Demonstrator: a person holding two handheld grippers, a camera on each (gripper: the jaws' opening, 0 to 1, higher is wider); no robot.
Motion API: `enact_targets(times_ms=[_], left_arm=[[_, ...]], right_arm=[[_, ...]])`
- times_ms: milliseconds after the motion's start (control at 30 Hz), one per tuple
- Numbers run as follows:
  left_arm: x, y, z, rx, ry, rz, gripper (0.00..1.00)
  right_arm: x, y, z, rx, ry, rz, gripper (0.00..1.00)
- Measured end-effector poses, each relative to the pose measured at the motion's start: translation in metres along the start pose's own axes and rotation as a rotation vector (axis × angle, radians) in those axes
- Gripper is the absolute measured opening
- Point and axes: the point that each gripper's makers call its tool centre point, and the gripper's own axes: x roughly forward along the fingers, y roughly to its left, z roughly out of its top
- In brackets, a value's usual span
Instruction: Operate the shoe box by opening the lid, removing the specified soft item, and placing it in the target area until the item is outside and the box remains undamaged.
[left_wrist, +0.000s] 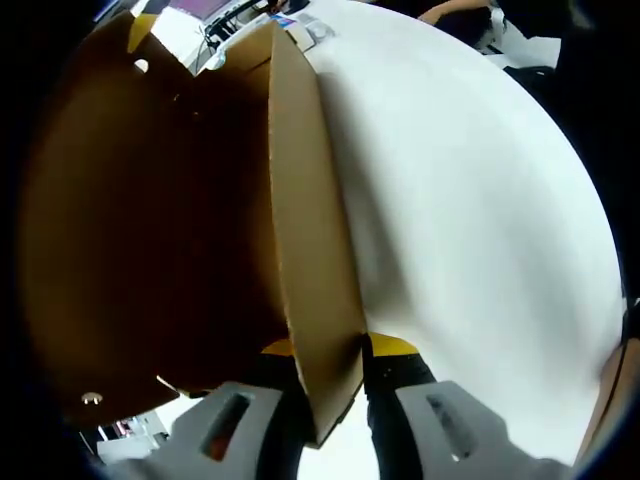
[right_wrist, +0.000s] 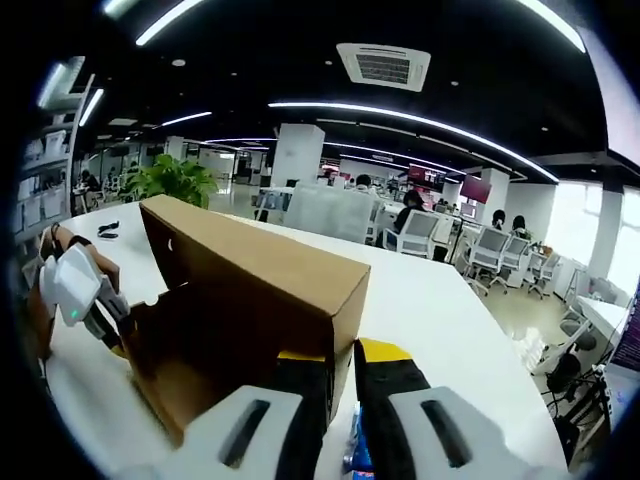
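In the right gripper view, the left gripper (right_wrist: 100, 315) pinches the side flap of the brown corrugated cardboard shoe box (right_wrist: 250, 290), which sits mid-way across the white round table (right_wrist: 450, 330), likely steadying it. The right gripper (right_wrist: 340, 380) has its fingers closed narrowly on the box's near corner wall, probably lifting the lid. The soft item is hidden, presumably inside.

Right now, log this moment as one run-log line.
left tool: shut on brown cardboard shoe box panel | right tool: shut on box edge | surface: white table | soft item: unseen
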Motion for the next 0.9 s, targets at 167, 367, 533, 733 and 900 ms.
enact_targets(times_ms=[167, 367, 533, 733, 900], left_arm=[[0.0, -0.001, 0.001, 0.0, 0.002, 0.0, 0.19], [0.0, -0.001, 0.001, -0.001, 0.002, 0.0, 0.19], [0.0, -0.001, 0.001, -0.002, 0.005, 0.001, 0.19], [0.0, -0.001, 0.001, -0.003, 0.006, 0.002, 0.19], [0.0, -0.001, 0.001, -0.004, 0.006, 0.002, 0.19]], right_arm=[[-0.003, 0.003, -0.004, 0.001, -0.002, 0.002, 0.07], [-0.007, 0.007, -0.008, -0.019, -0.007, -0.002, 0.07], [-0.008, 0.01, -0.012, -0.019, -0.006, 0.006, 0.07], [-0.009, 0.011, -0.014, -0.021, -0.015, 0.005, 0.07], [-0.011, 0.013, -0.015, -0.013, -0.021, 0.008, 0.07]])
